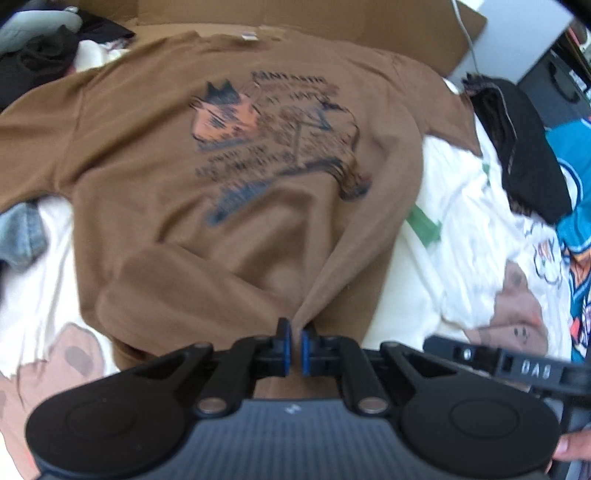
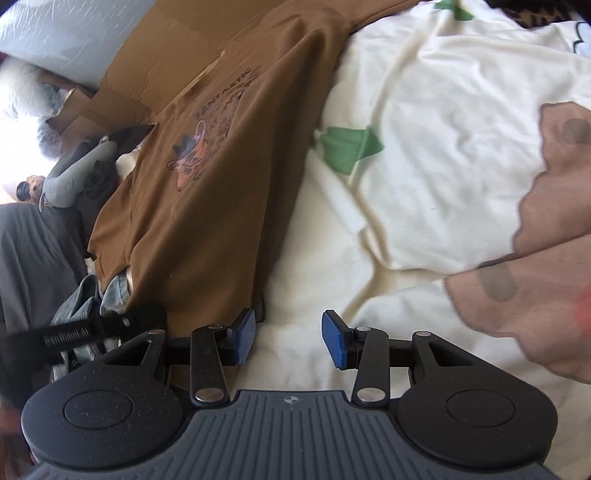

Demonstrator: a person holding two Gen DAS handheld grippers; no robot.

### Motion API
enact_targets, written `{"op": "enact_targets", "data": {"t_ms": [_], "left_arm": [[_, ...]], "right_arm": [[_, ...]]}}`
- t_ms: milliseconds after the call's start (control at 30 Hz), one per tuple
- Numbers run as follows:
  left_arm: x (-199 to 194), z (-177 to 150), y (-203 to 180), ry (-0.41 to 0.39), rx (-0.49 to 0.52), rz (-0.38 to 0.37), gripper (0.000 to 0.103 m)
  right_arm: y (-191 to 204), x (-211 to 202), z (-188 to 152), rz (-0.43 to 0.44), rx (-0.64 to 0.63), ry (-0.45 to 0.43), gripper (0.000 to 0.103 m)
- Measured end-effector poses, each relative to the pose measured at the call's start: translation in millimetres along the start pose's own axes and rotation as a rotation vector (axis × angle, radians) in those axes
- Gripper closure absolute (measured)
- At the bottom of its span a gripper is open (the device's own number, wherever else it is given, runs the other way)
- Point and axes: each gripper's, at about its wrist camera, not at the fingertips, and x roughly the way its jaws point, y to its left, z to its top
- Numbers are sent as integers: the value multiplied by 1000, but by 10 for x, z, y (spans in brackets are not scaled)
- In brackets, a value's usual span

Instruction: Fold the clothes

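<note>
A brown T-shirt (image 1: 229, 155) with a dark printed graphic lies spread on a cream blanket, collar at the far end. My left gripper (image 1: 295, 345) is shut on the shirt's near hem, and the cloth rises in a taut ridge from its blue pads. In the right wrist view the same brown T-shirt (image 2: 221, 177) runs along the left side. My right gripper (image 2: 288, 341) stands open just right of the shirt's near edge, over the cream blanket (image 2: 424, 155), with nothing between its fingers. The right gripper's body (image 1: 517, 363) shows at the left view's lower right.
Flattened cardboard (image 1: 332, 18) lies beyond the shirt. A black garment (image 1: 524, 147) and a teal one (image 1: 576, 177) sit at the right, dark clothes (image 1: 44, 55) at the far left, denim (image 1: 18, 232) at the left edge. A person (image 2: 66, 177) sits in the background.
</note>
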Motion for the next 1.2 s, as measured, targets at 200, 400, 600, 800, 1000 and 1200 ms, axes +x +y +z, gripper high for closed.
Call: {"op": "enact_targets", "data": {"t_ms": [200, 400, 600, 800, 1000, 1200], "left_arm": [[-24, 185, 229, -26, -5, 25, 97], [24, 334, 427, -30, 3, 78, 97], [174, 473, 546, -33, 22, 102, 97], [330, 648, 628, -34, 40, 106, 98], [404, 871, 663, -58, 40, 114, 100], [277, 947, 608, -70, 40, 87, 97]], "right_arm": [[156, 137, 1, 35, 21, -9, 55], [282, 347, -12, 77, 45, 21, 55], [308, 607, -73, 116, 89, 80, 54], [386, 858, -80, 145, 118, 89, 54], [438, 1049, -55, 147, 139, 98, 50], [485, 1007, -41, 178, 150, 77, 96]]}}
